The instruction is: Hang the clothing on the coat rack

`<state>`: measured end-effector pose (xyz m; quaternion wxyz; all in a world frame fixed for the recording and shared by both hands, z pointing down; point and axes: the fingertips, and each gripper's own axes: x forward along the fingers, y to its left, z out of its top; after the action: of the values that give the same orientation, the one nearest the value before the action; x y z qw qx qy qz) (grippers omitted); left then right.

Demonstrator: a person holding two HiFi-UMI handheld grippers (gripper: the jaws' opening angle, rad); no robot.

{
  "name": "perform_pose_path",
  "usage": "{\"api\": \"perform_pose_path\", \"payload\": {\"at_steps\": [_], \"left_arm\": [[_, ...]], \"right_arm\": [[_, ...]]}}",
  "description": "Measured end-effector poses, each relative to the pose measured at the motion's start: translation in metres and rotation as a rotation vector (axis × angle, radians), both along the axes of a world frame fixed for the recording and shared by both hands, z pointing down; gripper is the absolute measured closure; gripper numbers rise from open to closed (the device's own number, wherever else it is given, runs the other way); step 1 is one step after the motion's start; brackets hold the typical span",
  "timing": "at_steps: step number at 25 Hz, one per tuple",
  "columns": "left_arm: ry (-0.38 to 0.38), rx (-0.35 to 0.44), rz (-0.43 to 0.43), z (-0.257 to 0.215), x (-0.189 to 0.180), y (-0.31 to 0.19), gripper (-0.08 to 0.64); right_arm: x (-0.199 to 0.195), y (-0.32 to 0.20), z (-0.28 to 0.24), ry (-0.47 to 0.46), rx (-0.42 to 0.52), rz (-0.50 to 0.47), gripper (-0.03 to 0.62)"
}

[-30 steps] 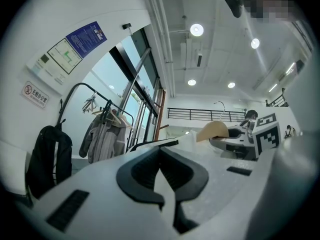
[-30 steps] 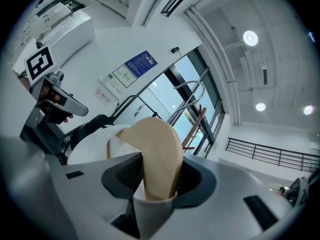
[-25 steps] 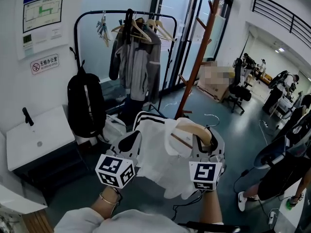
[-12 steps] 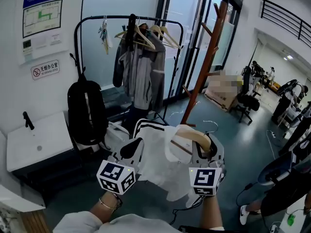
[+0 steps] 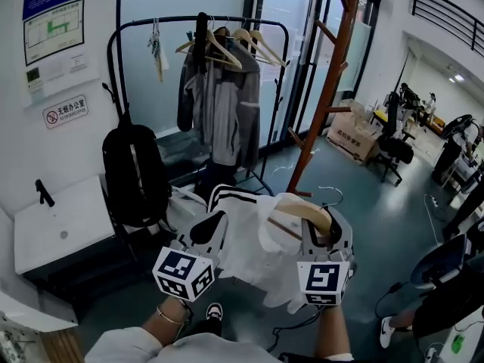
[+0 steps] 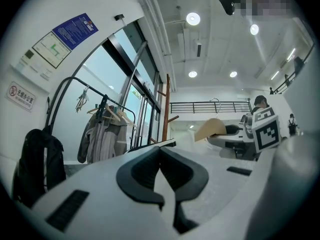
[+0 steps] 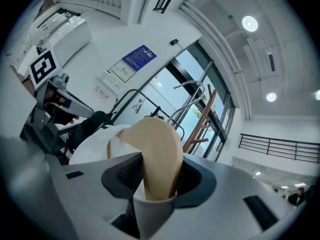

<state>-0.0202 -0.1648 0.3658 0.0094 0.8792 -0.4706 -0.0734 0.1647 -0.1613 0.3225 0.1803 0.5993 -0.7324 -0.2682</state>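
A white garment (image 5: 249, 259) with black stripes hangs on a wooden hanger (image 5: 306, 212) in front of me in the head view. My right gripper (image 5: 325, 234) is shut on the hanger's wooden arm (image 7: 157, 154), its pads pressing both sides. My left gripper (image 5: 208, 229) is shut on the garment's white cloth (image 6: 165, 184) at the striped shoulder. The brown wooden coat rack (image 5: 325, 89) stands ahead and to the right, well beyond both grippers. It also shows in the left gripper view, where the coat rack (image 6: 165, 109) rises behind the jaws.
A black clothes rail (image 5: 189, 21) with a grey jacket (image 5: 219, 108) and spare hangers stands ahead left. A black backpack (image 5: 134, 172) hangs beside a white table (image 5: 53, 221). Cardboard box (image 5: 352, 136), office chair (image 5: 393, 151) and a person (image 5: 446, 293) are at the right.
Both grippers have carried the hanger and garment toward the rail and the wooden coat rack, which now look nearer. Neither grip has changed.
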Motion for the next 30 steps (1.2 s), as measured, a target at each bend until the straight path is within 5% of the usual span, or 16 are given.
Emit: {"api": "perform_pose_path", "payload": {"at_steps": [16, 30], "left_arm": [[0.096, 0.069, 0.065, -0.038, 0.009, -0.132, 0.552], [0.086, 0.087, 0.103, -0.047, 0.027, -0.216, 0.552]], "right_arm": [[-0.003, -0.112, -0.025, 0.068, 0.007, 0.039, 0.416], [0.008, -0.188, -0.027, 0.069, 0.007, 0.064, 0.416]]}}
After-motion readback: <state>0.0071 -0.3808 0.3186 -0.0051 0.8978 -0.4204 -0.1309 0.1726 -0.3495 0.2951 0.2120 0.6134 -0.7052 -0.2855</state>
